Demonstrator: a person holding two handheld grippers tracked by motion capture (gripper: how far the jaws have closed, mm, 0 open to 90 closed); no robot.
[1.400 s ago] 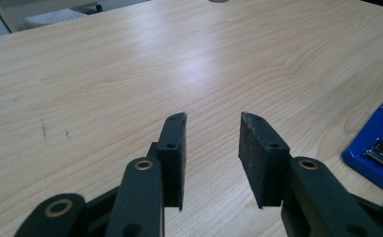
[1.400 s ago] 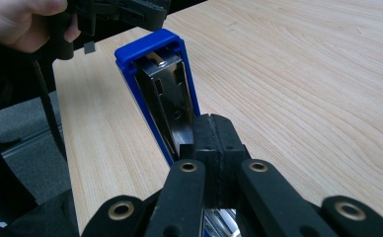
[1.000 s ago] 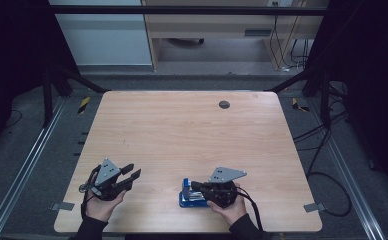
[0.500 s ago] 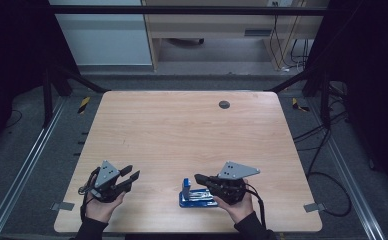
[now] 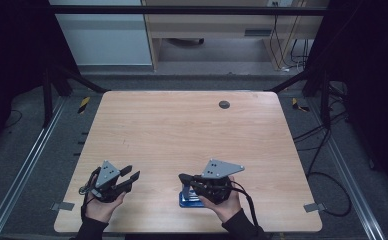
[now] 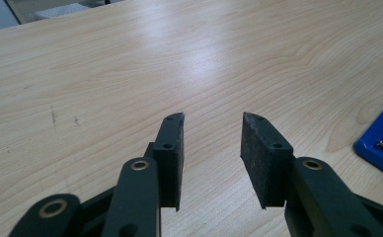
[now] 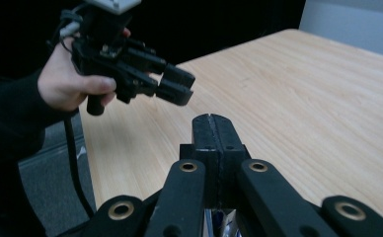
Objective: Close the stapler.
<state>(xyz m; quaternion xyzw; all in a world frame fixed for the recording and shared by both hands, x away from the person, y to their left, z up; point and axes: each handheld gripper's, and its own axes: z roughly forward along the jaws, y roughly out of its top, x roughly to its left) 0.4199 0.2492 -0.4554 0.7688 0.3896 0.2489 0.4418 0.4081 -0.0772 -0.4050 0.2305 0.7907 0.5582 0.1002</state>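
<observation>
Left claw [image 5: 130,176]: hovering near the bench's [image 5: 182,130] front left corner, jaws standing apart, having just been opening, nothing lying between them.
Right claw [image 5: 184,178]: hanging over the front edge, jaws pressing together, gripping nothing.
Blue box [image 5: 188,199]: lying at the front edge, directly under the right claw.

Looking down and forward from above the near edge, taking in the whole surface [image 5: 192,130] from well back. Riding low on the left tool [image 6: 211,148], facing close across the wood grain. Riding on the right tool [image 7: 213,129], facing leftward over the near-left corner, catching the other tool [image 7: 174,84]. Sharing the near strip of the surface.
</observation>
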